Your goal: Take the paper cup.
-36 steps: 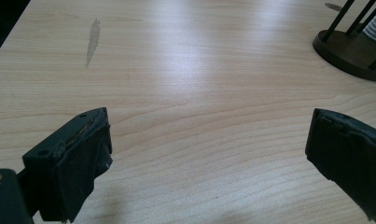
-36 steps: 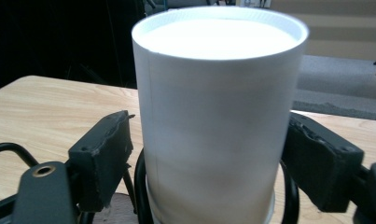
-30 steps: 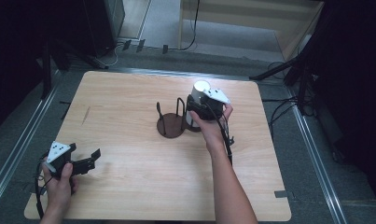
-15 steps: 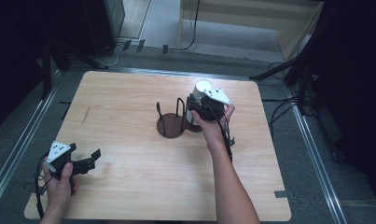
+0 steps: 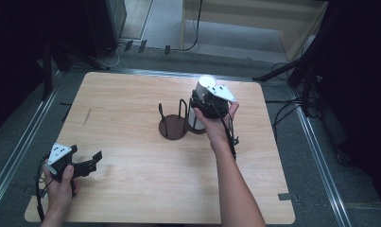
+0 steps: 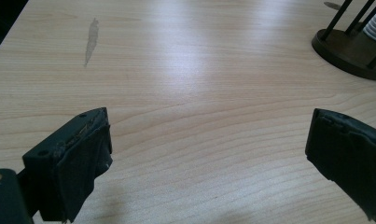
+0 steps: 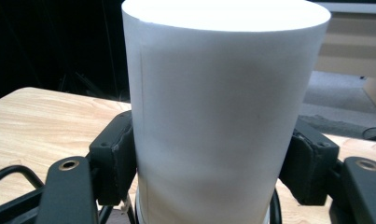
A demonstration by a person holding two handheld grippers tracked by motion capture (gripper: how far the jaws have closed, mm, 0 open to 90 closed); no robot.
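Since a second ago my right gripper [image 5: 201, 109] has barely shifted — jaws clamped on the white cup [image 7: 223, 116] beside the dark rack [image 5: 175, 124]. My left gripper [image 5: 86, 163] rests spread apart.

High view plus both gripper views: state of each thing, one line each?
left gripper: open, jaws wide apart, nothing between them, low over the table.
right gripper: shut on the white cylinder.
white cylinder: upright, clamped on both sides, beside the rack.
dark rack: upright on the table, round base flat.
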